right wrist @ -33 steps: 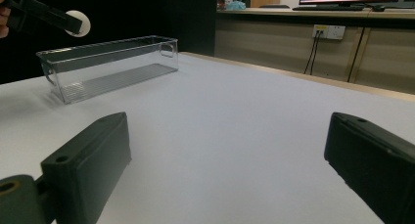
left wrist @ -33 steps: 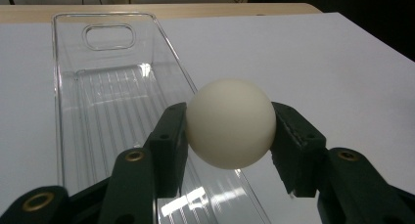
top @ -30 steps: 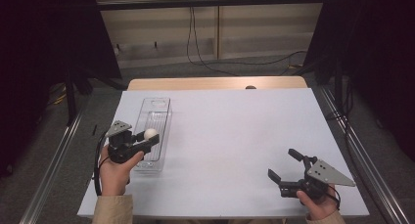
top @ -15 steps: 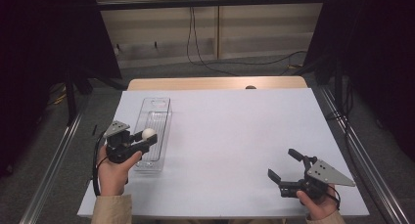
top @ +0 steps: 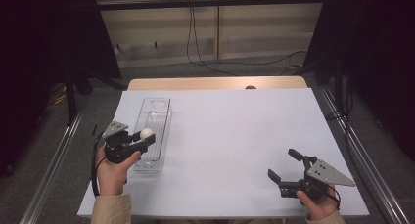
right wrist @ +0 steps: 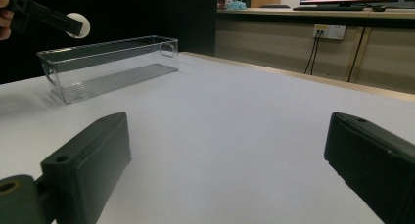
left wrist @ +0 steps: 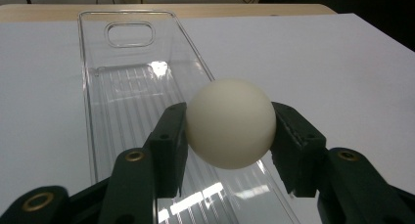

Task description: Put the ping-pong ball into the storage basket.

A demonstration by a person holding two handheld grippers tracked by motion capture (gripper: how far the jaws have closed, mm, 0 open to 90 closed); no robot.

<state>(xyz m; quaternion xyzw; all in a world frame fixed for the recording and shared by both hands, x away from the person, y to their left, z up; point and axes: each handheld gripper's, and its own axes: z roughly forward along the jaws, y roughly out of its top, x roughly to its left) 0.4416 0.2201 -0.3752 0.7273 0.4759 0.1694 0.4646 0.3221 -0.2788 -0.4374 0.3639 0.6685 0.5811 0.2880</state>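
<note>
A white ball (left wrist: 230,122) sits clamped between the two black jaws of my left gripper (top: 142,141), held in the air above the near part of a long clear plastic bin (top: 152,131). The bin (left wrist: 132,92) lies lengthwise on the white table at the left, with a handle slot at its far end. From the right gripper view the ball (right wrist: 78,24) hangs above the bin (right wrist: 110,65) at the top left. My right gripper (top: 284,168) rests low near the table's front right, jaws wide apart with nothing between them.
A white sheet (top: 235,136) covers the table, with a strip of bare wood (top: 215,83) along its far edge. Metal rails (top: 359,150) run down both sides. Cables hang on the far wall.
</note>
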